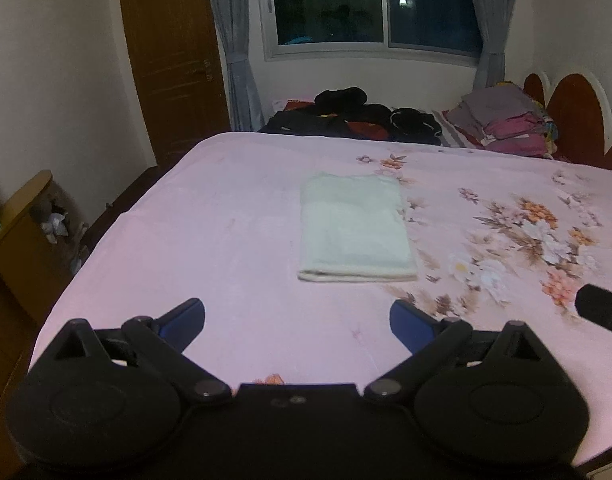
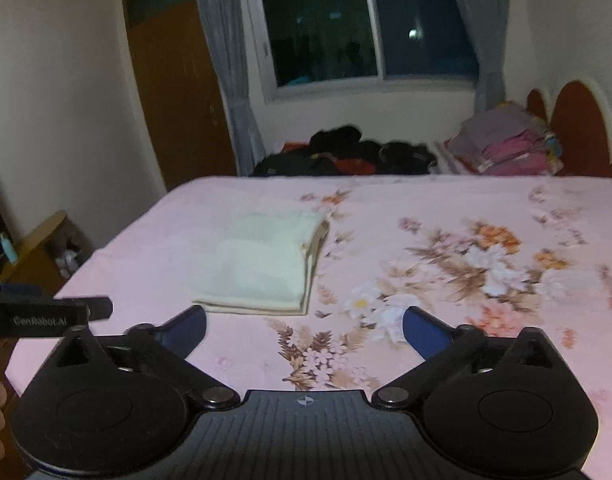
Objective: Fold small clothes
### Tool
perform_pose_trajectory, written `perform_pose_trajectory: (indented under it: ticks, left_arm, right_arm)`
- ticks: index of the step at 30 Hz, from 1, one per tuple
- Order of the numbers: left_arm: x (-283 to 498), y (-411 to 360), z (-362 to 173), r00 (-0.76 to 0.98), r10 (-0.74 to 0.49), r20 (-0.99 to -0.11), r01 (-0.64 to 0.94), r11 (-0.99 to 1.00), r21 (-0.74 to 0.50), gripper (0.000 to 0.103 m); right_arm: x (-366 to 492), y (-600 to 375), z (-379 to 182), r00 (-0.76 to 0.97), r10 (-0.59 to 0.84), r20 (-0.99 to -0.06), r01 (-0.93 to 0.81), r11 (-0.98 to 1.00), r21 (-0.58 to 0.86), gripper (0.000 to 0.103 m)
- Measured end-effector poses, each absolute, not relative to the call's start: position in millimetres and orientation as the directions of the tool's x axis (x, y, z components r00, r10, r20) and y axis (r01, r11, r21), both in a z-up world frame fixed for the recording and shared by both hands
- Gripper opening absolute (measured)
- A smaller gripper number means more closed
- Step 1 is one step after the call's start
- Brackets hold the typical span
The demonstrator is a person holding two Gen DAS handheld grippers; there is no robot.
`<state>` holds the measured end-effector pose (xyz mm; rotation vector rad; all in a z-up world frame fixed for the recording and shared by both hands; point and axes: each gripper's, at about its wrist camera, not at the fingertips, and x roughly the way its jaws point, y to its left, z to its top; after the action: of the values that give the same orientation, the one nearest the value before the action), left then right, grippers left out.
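A pale cream garment [image 1: 356, 229] lies folded into a neat rectangle on the pink floral bedsheet [image 1: 234, 216]. It also shows in the right wrist view [image 2: 266, 264], left of centre, with its layered edges on the right side. My left gripper [image 1: 297, 322] is open and empty, held above the sheet nearer than the garment. My right gripper [image 2: 304, 326] is open and empty, nearer than the garment and a little to its right. The left gripper's body [image 2: 46, 316] shows at the left edge of the right wrist view.
A pile of dark clothes [image 1: 358, 116] lies at the far end of the bed. A stack of folded grey and pink clothes [image 1: 506, 120] sits by the red headboard [image 1: 578, 116]. A wooden side table [image 1: 22, 232] stands left of the bed.
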<state>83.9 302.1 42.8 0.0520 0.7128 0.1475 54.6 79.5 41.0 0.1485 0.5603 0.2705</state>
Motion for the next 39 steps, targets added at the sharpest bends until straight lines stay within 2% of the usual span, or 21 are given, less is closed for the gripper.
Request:
perform_pose_trajectory:
  ticks: [10, 17, 39]
  left_arm:
    - [34.7, 296.8, 58.7, 0.752, 0.188, -0.632, -0.168, 0.981, 0.091, 0.099]
    - [15.7, 298.6, 62.8, 0.758, 0.16, -0.633, -0.172, 0.984, 0.042, 0.1]
    - [0.2, 291.9, 64.3, 0.766, 0.167, -0.62, -0.167, 0.984, 0.059, 0.1]
  right_arm:
    - [-13.7, 70.3, 74.6, 0.868, 0.272, -0.415, -0.209, 0.959, 0.191, 0.103]
    - [-27.0, 64.1, 76.2, 0.87, 0.277, -0.408, -0.209, 0.956, 0.204, 0.103]
    - [-38.4, 64.5, 75.3, 0.87, 0.291, -0.399, -0.219, 0.951, 0.217, 0.103]
